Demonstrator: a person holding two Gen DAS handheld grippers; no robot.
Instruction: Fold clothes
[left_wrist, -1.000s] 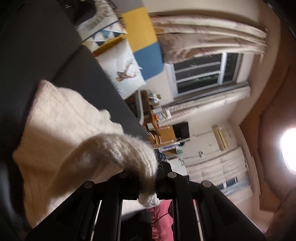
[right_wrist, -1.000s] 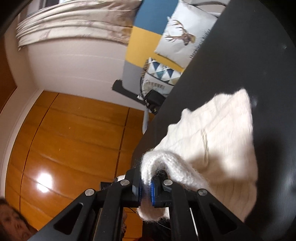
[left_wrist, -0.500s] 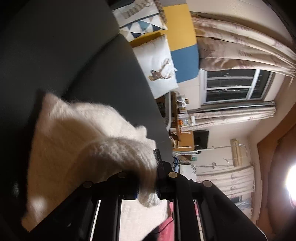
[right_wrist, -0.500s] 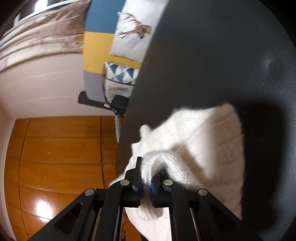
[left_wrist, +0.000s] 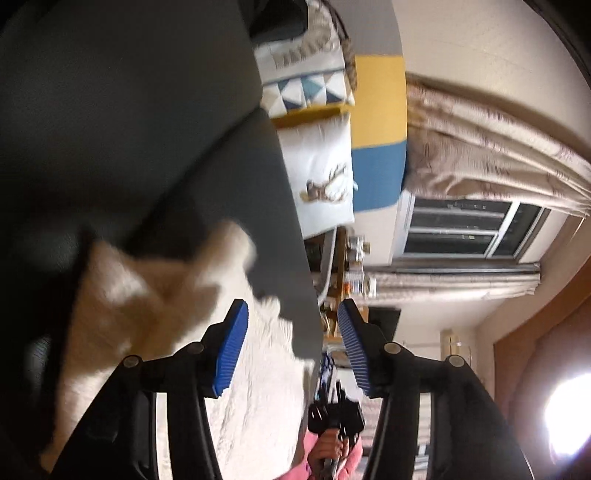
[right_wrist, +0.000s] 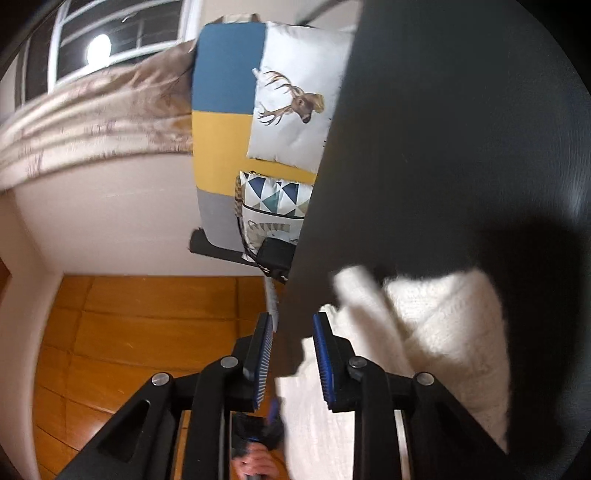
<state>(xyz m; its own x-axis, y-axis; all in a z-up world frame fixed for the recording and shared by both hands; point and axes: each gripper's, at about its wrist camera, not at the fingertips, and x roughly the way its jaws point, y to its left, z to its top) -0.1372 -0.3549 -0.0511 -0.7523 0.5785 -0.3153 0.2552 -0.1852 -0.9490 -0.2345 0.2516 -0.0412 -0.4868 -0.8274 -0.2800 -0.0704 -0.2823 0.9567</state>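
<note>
Gaping claws (left_wrist: 291, 345), sweater (left_wrist: 258, 387) seemingly released

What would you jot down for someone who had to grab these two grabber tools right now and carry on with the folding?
Left gripper: jaws have just been opening, nothing pinched between the blue pads now.
Right gripper: jaws have just been opening too, narrower gap, nothing held.
Cream knitted sweater: released, lying on the dark grey surface with a layer folded over on top.
Done: that fold looks laid down.
Left: check that the edges line up, smooth it, and probably fold again; the whole garment is not in view.
</note>
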